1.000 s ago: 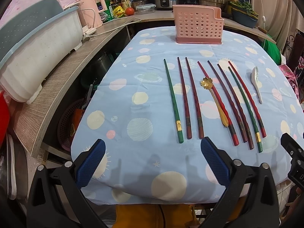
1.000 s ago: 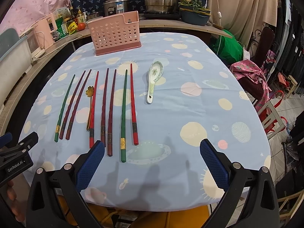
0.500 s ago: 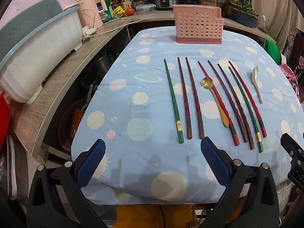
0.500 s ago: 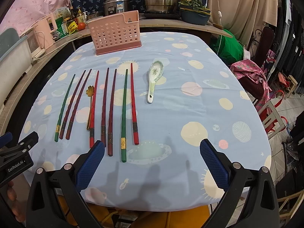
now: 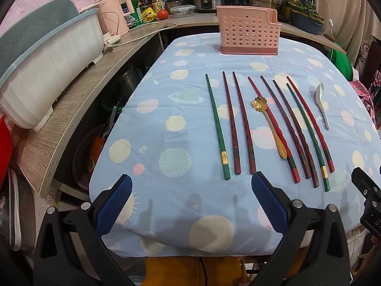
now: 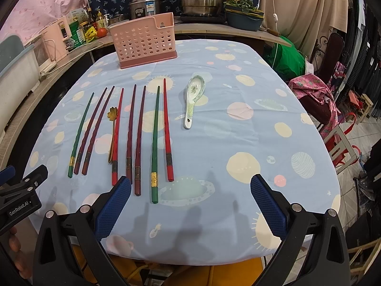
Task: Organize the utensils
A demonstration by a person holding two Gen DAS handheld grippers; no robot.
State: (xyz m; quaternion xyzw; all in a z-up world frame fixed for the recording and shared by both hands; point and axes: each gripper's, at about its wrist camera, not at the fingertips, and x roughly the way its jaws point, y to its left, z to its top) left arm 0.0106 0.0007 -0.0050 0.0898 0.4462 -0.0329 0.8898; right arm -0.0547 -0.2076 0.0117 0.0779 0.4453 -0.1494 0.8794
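While both hand-held grippers point(image 5: 190, 197) point(image 6: 190, 197) hover agape and empty at the worktop's point(image 5: 166, 190) near edge, pinching one chopstick point(image 5: 217, 128) by its banded end would best suit the pink holder point(image 5: 248, 34).

Both tongs, the left tongs point(image 5: 191, 197) and the right tongs point(image 6: 190, 199), stand spread wide above bare cloth at the near edge of the counter point(image 6: 238, 143). In the right wrist view, from 12 to 3 o'clock the counter lies open. The chopsticks point(image 6: 154, 140) lie close together at 11 o'clock; the ceramic spoon point(image 6: 194, 100) lies apart at 12. The pink basket point(image 6: 145, 41) blocks the far end.
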